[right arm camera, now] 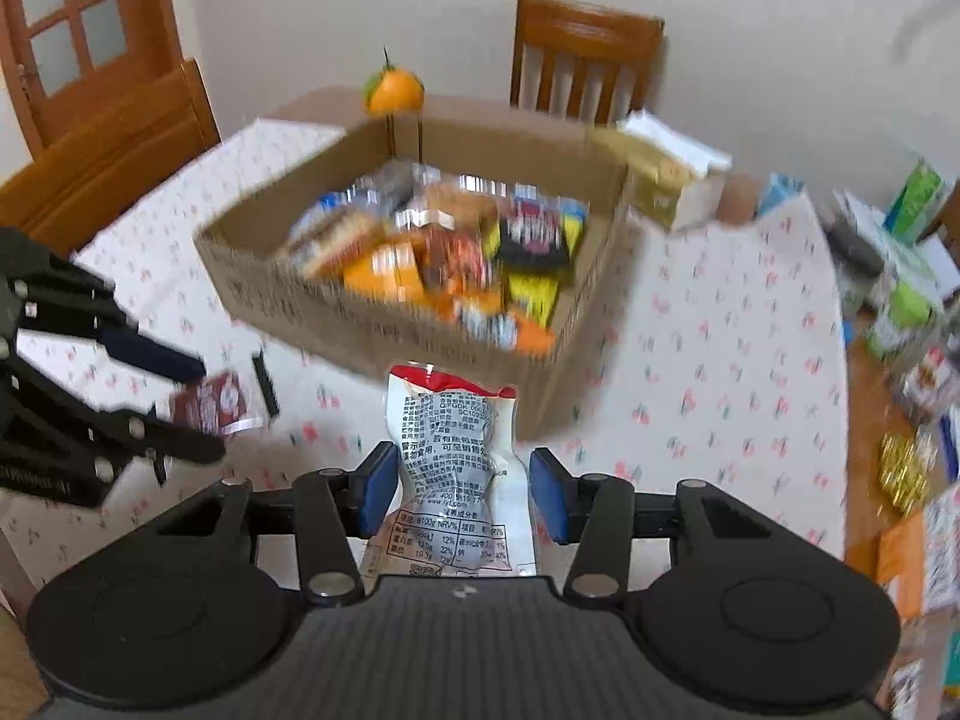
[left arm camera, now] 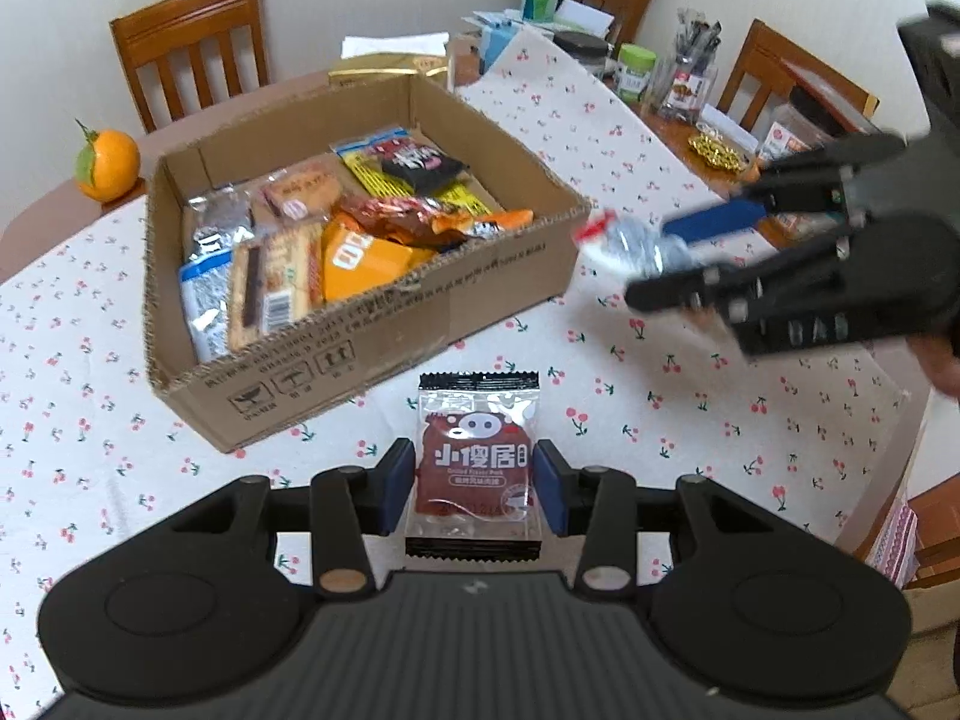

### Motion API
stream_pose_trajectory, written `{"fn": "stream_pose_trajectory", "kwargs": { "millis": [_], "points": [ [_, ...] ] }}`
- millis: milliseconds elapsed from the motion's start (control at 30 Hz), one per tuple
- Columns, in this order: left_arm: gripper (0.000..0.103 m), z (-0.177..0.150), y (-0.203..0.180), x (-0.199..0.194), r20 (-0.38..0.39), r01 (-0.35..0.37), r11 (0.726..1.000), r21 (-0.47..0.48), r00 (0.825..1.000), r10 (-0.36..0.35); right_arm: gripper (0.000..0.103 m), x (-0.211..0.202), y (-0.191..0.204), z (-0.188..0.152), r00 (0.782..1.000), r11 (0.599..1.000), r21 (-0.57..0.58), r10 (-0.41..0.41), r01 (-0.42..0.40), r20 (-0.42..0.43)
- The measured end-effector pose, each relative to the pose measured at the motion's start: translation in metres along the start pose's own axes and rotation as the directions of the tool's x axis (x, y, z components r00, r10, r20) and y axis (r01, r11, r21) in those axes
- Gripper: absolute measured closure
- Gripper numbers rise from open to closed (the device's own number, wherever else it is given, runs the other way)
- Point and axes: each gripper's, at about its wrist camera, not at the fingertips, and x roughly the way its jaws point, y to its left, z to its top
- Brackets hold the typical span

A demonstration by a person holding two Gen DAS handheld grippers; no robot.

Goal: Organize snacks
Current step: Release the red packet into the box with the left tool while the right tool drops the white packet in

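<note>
An open cardboard box (left arm camera: 384, 324) full of mixed snack packets stands on the table; it also shows in the right wrist view (right arm camera: 414, 330). My left gripper (left arm camera: 474, 483) is shut on a red dried-pork packet (left arm camera: 474, 462) with a black top edge, just in front of the box; the same packet shows in the right wrist view (right arm camera: 210, 405). My right gripper (right arm camera: 462, 489) is shut on a white and red snack pouch (right arm camera: 456, 450), held above the table near the box's front corner. In the left wrist view the right gripper (left arm camera: 672, 258) and its pouch (left arm camera: 630, 243) are to the right of the box.
The table has a white cherry-print cloth (left arm camera: 660, 396). An orange (left arm camera: 108, 165) sits at the far edge. Wooden chairs (left arm camera: 192, 48) stand around. Jars, boxes and packets (left arm camera: 660, 72) crowd the far right end. A gold box (right arm camera: 666, 186) lies behind the cardboard box.
</note>
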Motion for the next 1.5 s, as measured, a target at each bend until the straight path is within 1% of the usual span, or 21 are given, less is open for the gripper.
{"fn": "stream_pose_trajectory", "kwargs": {
  "millis": [100, 200, 300, 467, 567, 633, 733, 767, 833, 1000, 1133, 1200, 1333, 1433, 1500],
  "points": [
    [0.061, 0.0, 0.004, -0.009, 0.012, 0.0, 1.0, -0.021, 1.0, 0.001, 0.049, -0.009, 0.0, 0.021, 0.999, 1.0, -0.024, 0.01, -0.009, 0.045],
    [0.061, -0.001, 0.007, -0.016, 0.019, -0.016, 0.999, -0.036, 1.0, 0.017, 0.049, -0.009, 0.0, 0.046, 0.996, 0.999, -0.048, 0.016, -0.012, 0.087],
    [0.061, -0.002, 0.012, -0.023, 0.027, -0.028, 0.998, -0.053, 0.999, 0.03, 0.049, -0.001, 0.0, 0.069, 0.993, 0.998, -0.064, 0.019, -0.012, 0.117],
    [0.061, -0.001, 0.021, -0.033, 0.044, -0.051, 0.995, -0.083, 0.998, 0.054, 0.048, 0.025, -0.002, 0.102, 0.991, 0.998, -0.057, 0.014, -0.006, 0.137],
    [0.061, 0.004, 0.027, -0.038, 0.059, -0.064, 0.994, -0.088, 0.996, 0.069, 0.039, 0.043, -0.004, 0.111, 0.991, 0.999, -0.037, 0.006, -0.002, 0.13],
    [0.061, 0.01, 0.031, -0.039, 0.067, -0.076, 0.993, -0.087, 0.994, 0.082, 0.018, 0.051, -0.003, 0.11, 0.994, 1.0, -0.021, -0.001, 0.004, 0.11],
    [0.061, 0.02, 0.038, -0.039, 0.08, -0.093, 0.993, -0.077, 0.992, 0.099, 0.004, 0.047, 0.001, 0.099, 0.994, 1.0, -0.006, 0.021, -0.021, 0.108],
    [0.061, 0.025, 0.041, -0.038, 0.084, -0.099, 0.992, -0.074, 0.991, 0.105, 0.002, 0.045, 0.002, 0.094, 0.995, 1.0, 0.002, 0.025, -0.025, 0.099],
    [0.061, 0.035, 0.046, -0.035, 0.091, -0.107, 0.992, -0.069, 0.989, 0.113, 0.0, 0.039, 0.005, 0.086, 0.996, 1.0, 0.011, 0.01, -0.011, 0.092],
    [0.061, 0.063, 0.062, -0.018, 0.094, -0.129, 0.99, -0.064, 0.986, 0.134, 0.0, 0.026, 0.01, 0.066, 0.998, 0.998, 0.069, -0.014, 0.009, 0.062],
    [0.061, 0.085, 0.075, -0.003, 0.099, -0.14, 0.988, -0.066, 0.984, 0.146, 0.0, 0.019, 0.014, 0.054, 0.999, 0.996, 0.091, -0.021, 0.018, 0.041],
    [0.061, 0.095, 0.079, 0.005, 0.105, -0.15, 0.987, -0.055, 0.982, 0.155, 0.0, 0.017, 0.016, 0.051, 0.999, 0.995, 0.099, -0.032, 0.029, 0.032],
    [0.061, 0.114, 0.093, 0.021, 0.119, -0.159, 0.984, -0.081, 0.979, 0.168, 0.0, 0.015, 0.015, 0.049, 0.999, 0.991, 0.128, -0.038, 0.035, 0.021],
    [0.061, 0.128, 0.1, 0.034, 0.119, -0.187, 0.979, -0.085, 0.973, 0.196, 0.0, 0.013, 0.013, 0.048, 0.999, 0.99, 0.137, -0.043, 0.04, 0.022],
    [0.058, 0.134, 0.106, 0.04, 0.133, -0.201, 0.974, -0.103, 0.968, 0.214, 0.0, 0.011, 0.012, 0.048, 0.998, 0.989, 0.141, -0.049, 0.045, 0.026]
  ]
}}
